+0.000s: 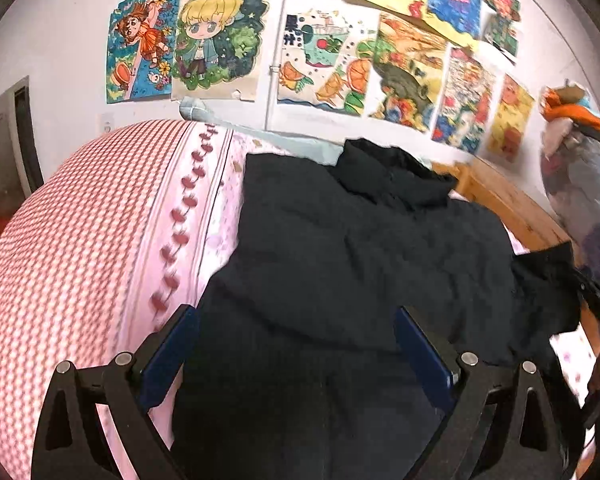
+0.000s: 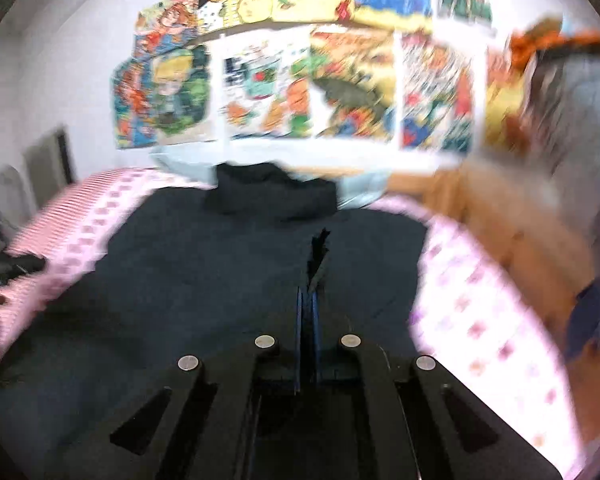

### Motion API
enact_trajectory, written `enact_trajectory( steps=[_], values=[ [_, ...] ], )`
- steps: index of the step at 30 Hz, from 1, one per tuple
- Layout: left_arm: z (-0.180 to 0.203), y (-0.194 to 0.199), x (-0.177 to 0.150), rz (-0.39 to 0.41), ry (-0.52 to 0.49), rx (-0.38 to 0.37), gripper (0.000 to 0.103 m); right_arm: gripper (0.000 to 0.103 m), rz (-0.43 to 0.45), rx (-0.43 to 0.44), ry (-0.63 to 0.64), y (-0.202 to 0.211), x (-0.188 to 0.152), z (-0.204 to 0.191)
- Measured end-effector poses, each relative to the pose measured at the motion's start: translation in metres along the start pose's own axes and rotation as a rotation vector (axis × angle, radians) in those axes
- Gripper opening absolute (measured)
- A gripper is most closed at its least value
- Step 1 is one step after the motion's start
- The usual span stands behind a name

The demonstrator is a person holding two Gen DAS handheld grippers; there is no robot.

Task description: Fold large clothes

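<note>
Pink bedding is covering the bed, checked at the left, with a column of dark pink motifs beside a paler floral strip. Colourful drawings are hanging in rows on the white wall. A wooden bed frame is running along the right side. A blurred grey-and-orange bundle is sitting at far right.
</note>
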State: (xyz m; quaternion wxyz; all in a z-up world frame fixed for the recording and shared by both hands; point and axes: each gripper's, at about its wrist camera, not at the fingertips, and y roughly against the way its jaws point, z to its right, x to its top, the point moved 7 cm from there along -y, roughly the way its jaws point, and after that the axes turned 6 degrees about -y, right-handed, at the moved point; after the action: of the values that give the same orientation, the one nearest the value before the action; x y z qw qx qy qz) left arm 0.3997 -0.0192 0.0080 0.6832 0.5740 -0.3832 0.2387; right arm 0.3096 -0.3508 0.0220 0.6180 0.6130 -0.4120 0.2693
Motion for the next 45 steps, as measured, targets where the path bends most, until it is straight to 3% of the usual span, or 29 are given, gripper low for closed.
enact_trajectory(
  steps=[3, 5, 6, 8, 10, 12, 14, 18, 19, 21, 24, 32, 35, 37, 42, 45],
  values=[
    [0.011, -0.036, 0.014, -0.007, -0.012, 0.034, 0.099, 0.01, -0.028, -0.132, -0.027, -0.038, -0.004, 0.027],
    [0.018, -0.061, 0.015, -0.044, -0.033, 0.055, 0.099, 0.025, -0.118, -0.216, -0.057, -0.063, -0.019, 0.045],
    [0.023, -0.075, 0.014, -0.067, -0.049, 0.066, 0.099, 0.03, -0.13, -0.21, -0.08, -0.065, -0.025, 0.051],
    [0.03, -0.09, 0.011, -0.103, -0.063, 0.069, 0.098, 0.062, -0.085, -0.168, -0.123, -0.052, -0.026, 0.054],
    [0.037, -0.092, 0.011, -0.07, -0.067, 0.043, 0.098, 0.071, 0.005, -0.17, -0.106, -0.033, -0.018, 0.053],
    [0.041, -0.085, 0.017, 0.004, -0.057, 0.009, 0.099, 0.073, 0.062, -0.079, -0.065, -0.022, -0.005, 0.04],
    [0.044, -0.083, 0.021, 0.055, -0.053, 0.015, 0.099, 0.075, 0.032, -0.002, -0.016, -0.036, -0.001, 0.024],
    [0.04, -0.113, 0.003, -0.067, -0.046, 0.071, 0.099, 0.075, -0.223, -0.046, 0.104, -0.11, -0.047, 0.009],
    [0.036, -0.124, -0.007, -0.104, -0.044, 0.084, 0.099, 0.076, -0.242, -0.053, 0.114, -0.117, -0.058, 0.009],
    [0.033, -0.133, -0.019, -0.112, -0.018, 0.062, 0.103, 0.077, -0.211, -0.032, 0.077, -0.124, -0.075, 0.015],
    [0.028, -0.137, -0.032, -0.053, 0.036, 0.016, 0.103, 0.078, -0.153, -0.017, 0.046, -0.122, -0.081, 0.018],
    [0.033, -0.148, -0.04, -0.06, 0.014, 0.064, 0.103, 0.083, -0.132, -0.013, 0.047, -0.132, -0.087, 0.011],
    [0.03, -0.138, -0.035, -0.081, 0.034, 0.084, 0.103, 0.083, -0.138, -0.033, 0.075, -0.122, -0.082, 0.006],
    [0.029, -0.127, -0.027, -0.11, 0.05, 0.088, 0.103, 0.083, -0.181, 0.006, 0.069, -0.111, -0.072, 0.003],
    [0.032, -0.069, -0.013, -0.089, 0.178, -0.018, 0.103, 0.085, -0.174, 0.096, -0.028, -0.055, -0.041, -0.003],
    [0.032, -0.032, -0.004, -0.089, 0.218, -0.009, 0.103, 0.086, -0.163, 0.117, -0.027, -0.026, -0.023, -0.01]
  ],
)
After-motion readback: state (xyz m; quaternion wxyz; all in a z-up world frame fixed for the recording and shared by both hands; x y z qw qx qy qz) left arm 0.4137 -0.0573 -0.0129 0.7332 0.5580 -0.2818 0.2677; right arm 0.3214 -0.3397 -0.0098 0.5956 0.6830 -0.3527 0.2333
